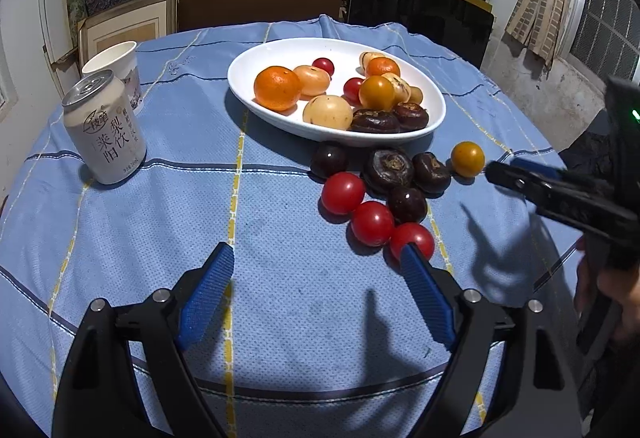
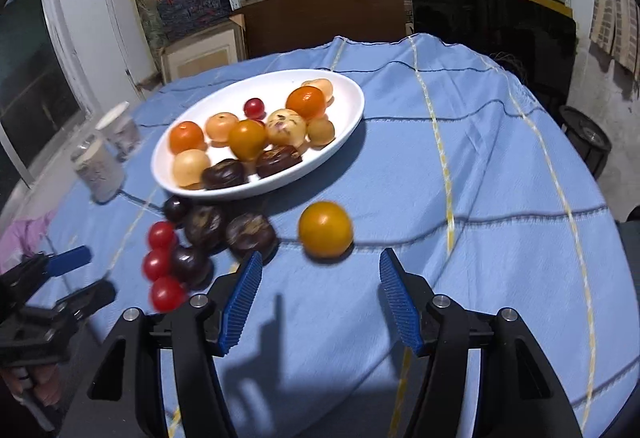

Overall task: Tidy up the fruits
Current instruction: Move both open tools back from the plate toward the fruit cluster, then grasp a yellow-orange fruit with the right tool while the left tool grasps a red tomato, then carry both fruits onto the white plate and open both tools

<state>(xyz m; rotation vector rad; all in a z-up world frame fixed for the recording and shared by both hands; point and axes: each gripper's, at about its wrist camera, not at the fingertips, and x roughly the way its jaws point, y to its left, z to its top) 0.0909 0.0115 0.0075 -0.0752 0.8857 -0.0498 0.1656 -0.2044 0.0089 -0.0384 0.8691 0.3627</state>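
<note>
The desk [image 1: 280,298], round and draped in a blue checked cloth, carries everything. On it, toward 12 o'clock in the left wrist view, sits the white oval dish [image 1: 260,66], already holding mandarins, pale fruits, cherry tomatoes and two dark water chestnuts. At 9 o'clock stand a drink can [image 1: 105,130] and, just behind it, a paper cup [image 1: 114,58].

The left hand-held gripper [image 1: 316,262] hovers low over bare cloth with its blue pads spread wide and nothing between them; its right pad nearly touches the nearest red tomato [image 1: 412,238]. The right hand-held gripper [image 2: 320,270] is likewise spread and empty, aimed at the yellow-orange tomato [image 2: 325,229], which lies just ahead of its tips at 12 o'clock in the right wrist view, apart from the dish.

The loose fruit lies near the dish's front rim: a tight cluster of dark water chestnuts [image 1: 388,168], dark plums and three red tomatoes, with the yellow-orange one at the cluster's 3 o'clock side.

The likely risks: the round, smooth tomato could roll away across the cloth if one pad reaches it first, or squirt out of a squeeze off its middle; too hard a pinch might split it. The left pad could also nudge the red tomato and scatter the touching cluster toward the desk's edge.
</note>
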